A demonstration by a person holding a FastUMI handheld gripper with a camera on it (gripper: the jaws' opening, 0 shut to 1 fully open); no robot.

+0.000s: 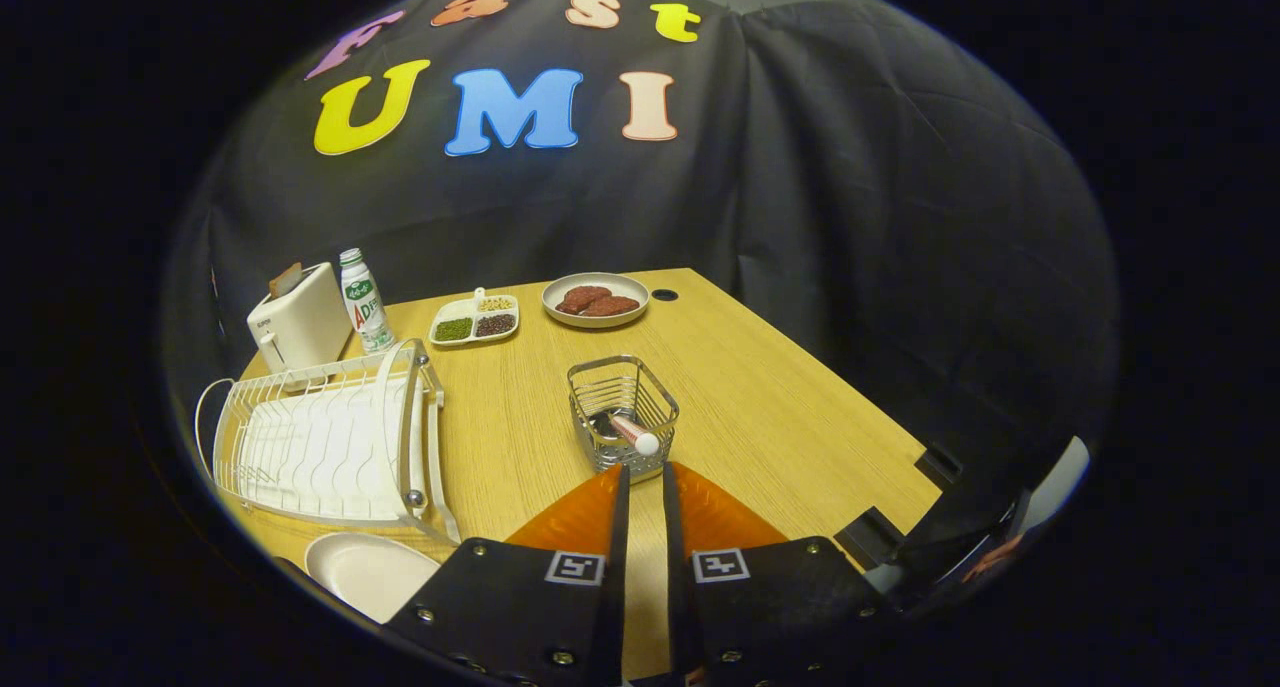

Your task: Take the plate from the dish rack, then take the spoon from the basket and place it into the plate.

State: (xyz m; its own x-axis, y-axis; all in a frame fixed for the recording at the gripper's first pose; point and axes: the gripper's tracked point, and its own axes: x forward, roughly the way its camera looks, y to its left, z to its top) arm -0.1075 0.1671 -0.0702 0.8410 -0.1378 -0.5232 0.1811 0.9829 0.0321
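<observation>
The white plate [365, 570] lies flat on the wooden table [780, 407], in front of the white wire dish rack [325, 437] and to the left of my fingers. A small wire basket [622, 412] stands just ahead of my fingertips. The spoon [635, 434] leans in it, its pale handle end pointing toward me over the near rim. My gripper [645, 472] is open by a narrow gap with only bare table showing between the fingers. The fingertips sit just short of the spoon's handle and do not touch it.
Behind the rack stand a white toaster [298, 322] and a bottle [363, 302]. Farther back are a divided dish of beans [474, 319] and a plate with brown patties [595, 300]. The table's right edge runs diagonally toward me, with dark clamps [880, 532] on it.
</observation>
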